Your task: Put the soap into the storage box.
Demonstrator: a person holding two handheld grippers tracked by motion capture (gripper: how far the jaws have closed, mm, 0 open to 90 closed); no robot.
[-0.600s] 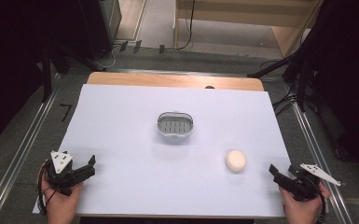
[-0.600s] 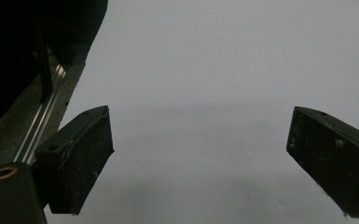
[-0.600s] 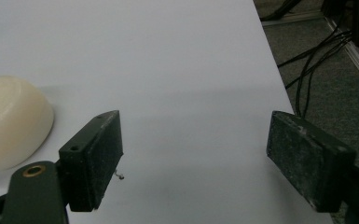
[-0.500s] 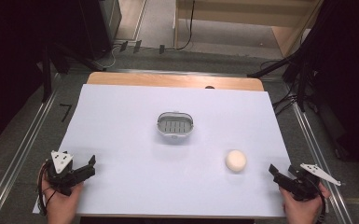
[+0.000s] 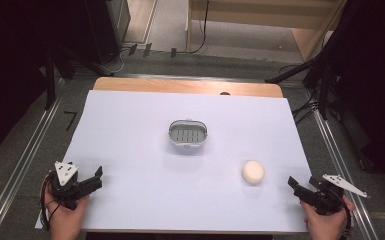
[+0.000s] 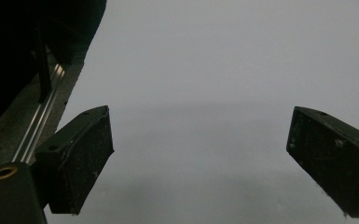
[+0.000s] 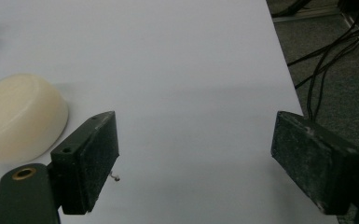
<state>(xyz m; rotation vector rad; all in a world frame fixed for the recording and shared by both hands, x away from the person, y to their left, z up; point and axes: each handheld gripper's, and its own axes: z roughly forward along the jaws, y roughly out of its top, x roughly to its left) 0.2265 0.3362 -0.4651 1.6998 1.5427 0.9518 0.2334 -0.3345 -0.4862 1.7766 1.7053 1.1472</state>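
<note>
A cream, rounded soap bar (image 5: 253,172) lies on the white sheet (image 5: 130,140), right of centre. It also appears at the left edge of the right gripper view (image 7: 21,116). A small grey slotted dish (image 5: 188,145) stands in the middle of the sheet. My right gripper (image 5: 294,187) is held low at the sheet's near right corner, a little right of the soap. Its jaws (image 7: 196,123) stand apart with nothing between them. My left gripper (image 5: 98,178) rests at the near left corner, far from both objects, open over bare sheet (image 6: 200,121).
A strip of wooden table top (image 5: 185,86) shows beyond the sheet's far edge. Metal rails (image 5: 25,150) run along both sides of the table. Black cables (image 7: 326,51) lie on the grey floor past the sheet's right edge.
</note>
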